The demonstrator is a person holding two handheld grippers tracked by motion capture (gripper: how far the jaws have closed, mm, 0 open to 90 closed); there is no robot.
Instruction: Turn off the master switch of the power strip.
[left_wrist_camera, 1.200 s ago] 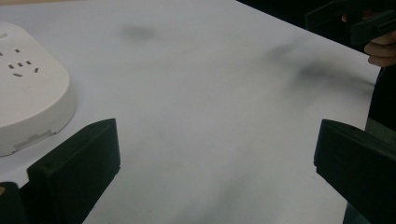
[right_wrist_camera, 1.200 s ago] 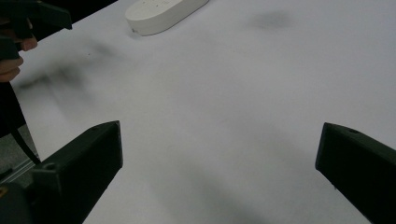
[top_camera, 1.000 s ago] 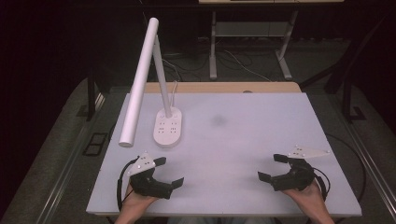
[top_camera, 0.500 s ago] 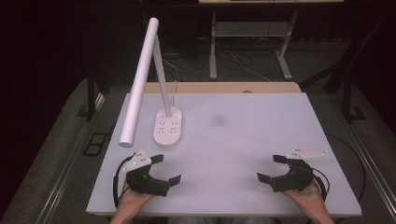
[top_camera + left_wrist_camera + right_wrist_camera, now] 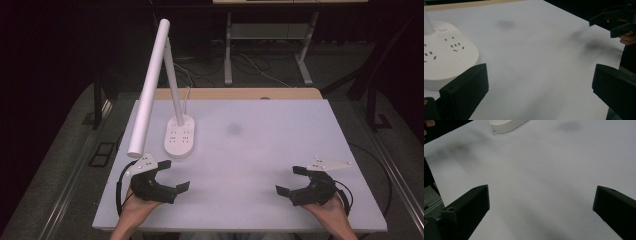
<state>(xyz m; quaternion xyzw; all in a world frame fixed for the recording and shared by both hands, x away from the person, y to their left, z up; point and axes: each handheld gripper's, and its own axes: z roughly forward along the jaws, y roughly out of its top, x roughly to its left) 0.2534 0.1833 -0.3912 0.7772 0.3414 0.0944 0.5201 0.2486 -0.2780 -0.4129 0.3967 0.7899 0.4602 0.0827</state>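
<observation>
Both grippers (image 5: 173,174) (image 5: 290,180) slightly lower, jaws wide

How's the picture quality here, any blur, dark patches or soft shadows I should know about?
High view: table evenly lit, surroundings nearly black, a faint grey smudge mid-table. Left gripper view: lamp base fairly sharp, near jaws soft, the far right claw casts smeared shadows. Right gripper view: jaws blurred, dim at the left edge.

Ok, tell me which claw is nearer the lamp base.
Left. The left claw sits open just in front of the lamp base; the right claw is open far across the table.
</observation>
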